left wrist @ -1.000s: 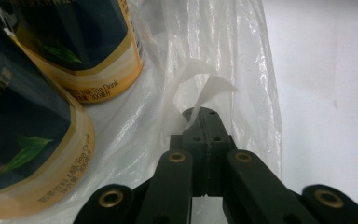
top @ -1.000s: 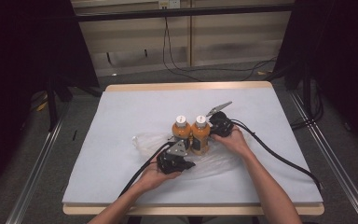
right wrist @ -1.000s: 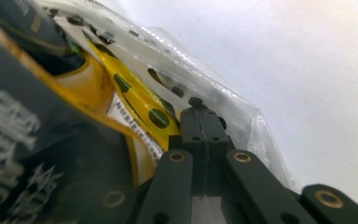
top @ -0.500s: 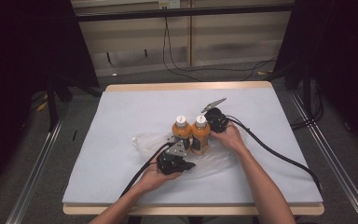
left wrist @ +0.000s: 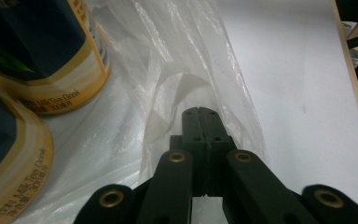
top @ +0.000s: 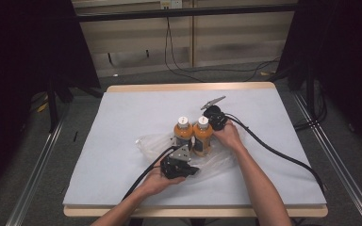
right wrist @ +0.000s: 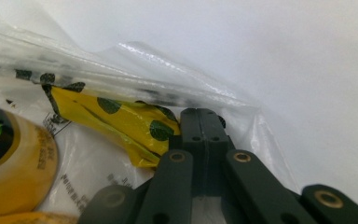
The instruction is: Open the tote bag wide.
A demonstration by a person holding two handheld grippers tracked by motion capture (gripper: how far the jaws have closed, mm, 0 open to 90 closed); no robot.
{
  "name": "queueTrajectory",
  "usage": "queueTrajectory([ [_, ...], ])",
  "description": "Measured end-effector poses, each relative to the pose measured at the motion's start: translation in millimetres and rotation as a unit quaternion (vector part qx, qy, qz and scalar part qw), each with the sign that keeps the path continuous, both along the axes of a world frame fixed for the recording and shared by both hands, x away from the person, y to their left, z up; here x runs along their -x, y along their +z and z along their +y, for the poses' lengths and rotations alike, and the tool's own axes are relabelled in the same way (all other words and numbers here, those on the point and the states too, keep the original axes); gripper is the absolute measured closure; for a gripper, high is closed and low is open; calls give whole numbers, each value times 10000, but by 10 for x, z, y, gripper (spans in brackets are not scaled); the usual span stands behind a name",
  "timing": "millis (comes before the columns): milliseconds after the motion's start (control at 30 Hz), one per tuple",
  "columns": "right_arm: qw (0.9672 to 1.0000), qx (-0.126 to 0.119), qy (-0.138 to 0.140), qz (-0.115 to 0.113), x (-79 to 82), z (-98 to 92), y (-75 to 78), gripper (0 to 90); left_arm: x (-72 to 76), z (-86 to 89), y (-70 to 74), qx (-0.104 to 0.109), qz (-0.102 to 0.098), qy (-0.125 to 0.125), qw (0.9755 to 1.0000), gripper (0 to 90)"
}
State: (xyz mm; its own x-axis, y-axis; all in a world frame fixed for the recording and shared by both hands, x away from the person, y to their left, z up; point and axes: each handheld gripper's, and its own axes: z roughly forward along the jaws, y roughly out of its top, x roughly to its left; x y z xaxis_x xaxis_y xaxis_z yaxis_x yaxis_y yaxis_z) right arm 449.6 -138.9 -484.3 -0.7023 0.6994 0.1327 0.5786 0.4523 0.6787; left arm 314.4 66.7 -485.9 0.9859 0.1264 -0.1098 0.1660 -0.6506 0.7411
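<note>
On a table covered with a pale grey-white cloth (top: 122,122), two orange drink bottles with white caps stood upright and side by side, touching: the left orange bottle (top: 183,134) and the right orange bottle (top: 202,136). They sat on or within a crumpled, clear thin plastic bag (top: 148,143) that spread out flat around their bases towards the person's side of the table. The left gripper (top: 176,165), held in the person's left hand (top: 158,181), lay low on the table just in front of the bottles, over the near part of the bag. In the left gripper view its black jaws were pressed together, and a fold of the clear plastic bag (left wrist: 182,74) rose right at their tips; the film seemed pinched between them, though the closed pads hid the exact contact. The dark-and-yellow labels of the two bottles (left wrist: 42,51) stood close at the left of that view. The right gripper (top: 215,117), in the right hand (top: 228,136), sat just beside the right orange bottle, on its far right side, with a grey three-cornered plate sticking up from it and a black cable (top: 273,150) trailing off across the cloth. In the right gripper view its jaws were likewise pressed together at the edge of the plastic bag (right wrist: 168,60), apparently nipping the film, with a yellow packet with dark green spots (right wrist: 116,121) lying inside the bag just beside the tips and a round orange bottle (right wrist: 14,172) at the lower left.
</note>
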Motion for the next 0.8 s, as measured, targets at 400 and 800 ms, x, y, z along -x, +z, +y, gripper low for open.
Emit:
queueTrajectory([
  [400,9999,33,-159,-49,-56,48,-8,900,47,-4,-3,23,30,-28,10000,900],
  [800,9993,123,-346,-48,-154,88,0,900,106,-28,0,56,50,-113,9999,900],
])
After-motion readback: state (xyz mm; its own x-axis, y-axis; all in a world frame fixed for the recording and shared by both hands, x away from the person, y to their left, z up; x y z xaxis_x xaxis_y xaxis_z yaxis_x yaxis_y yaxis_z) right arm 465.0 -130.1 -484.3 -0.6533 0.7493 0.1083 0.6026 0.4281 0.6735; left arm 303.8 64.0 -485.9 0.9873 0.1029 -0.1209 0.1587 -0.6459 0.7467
